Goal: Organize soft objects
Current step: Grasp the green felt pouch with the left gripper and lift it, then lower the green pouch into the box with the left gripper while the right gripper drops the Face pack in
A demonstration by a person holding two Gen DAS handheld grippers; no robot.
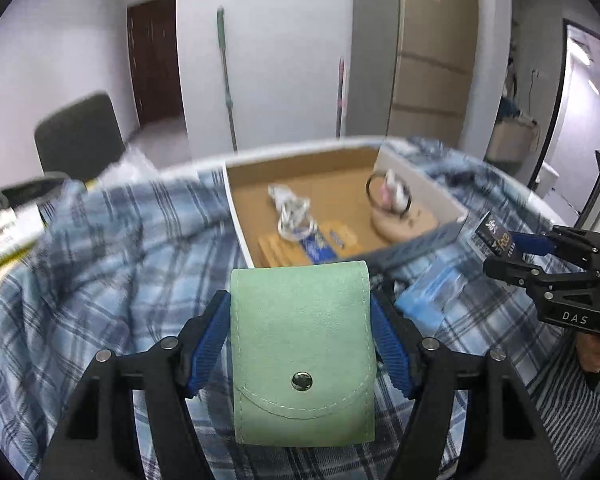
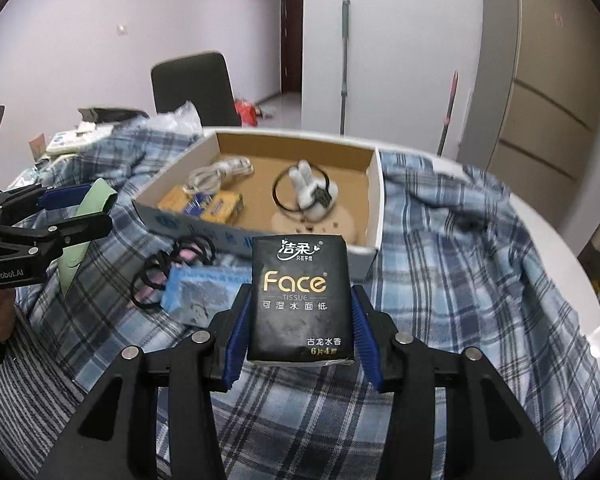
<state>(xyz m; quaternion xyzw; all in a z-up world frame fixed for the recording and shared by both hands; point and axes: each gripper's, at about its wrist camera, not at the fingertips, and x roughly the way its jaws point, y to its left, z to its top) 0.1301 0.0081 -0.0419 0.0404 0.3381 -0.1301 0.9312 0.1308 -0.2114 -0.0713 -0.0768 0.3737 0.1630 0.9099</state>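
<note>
Pouch (image 1: 302,354) in green is pinched in my left gripper (image 1: 300,332), black tissue pack (image 2: 300,300) clamped in my right gripper (image 2: 298,316), both short of the cardboard box (image 2: 374,204), and I reckon either could slip onto the plaid cloth (image 2: 460,248).

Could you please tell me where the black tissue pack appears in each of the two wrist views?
Left wrist view: the black tissue pack is at the right edge, end-on, in the right tool.
Right wrist view: it stands bottom centre, label facing the camera, between that tool's blue pads.
Shared landmark: the open cardboard box just beyond it.
</note>
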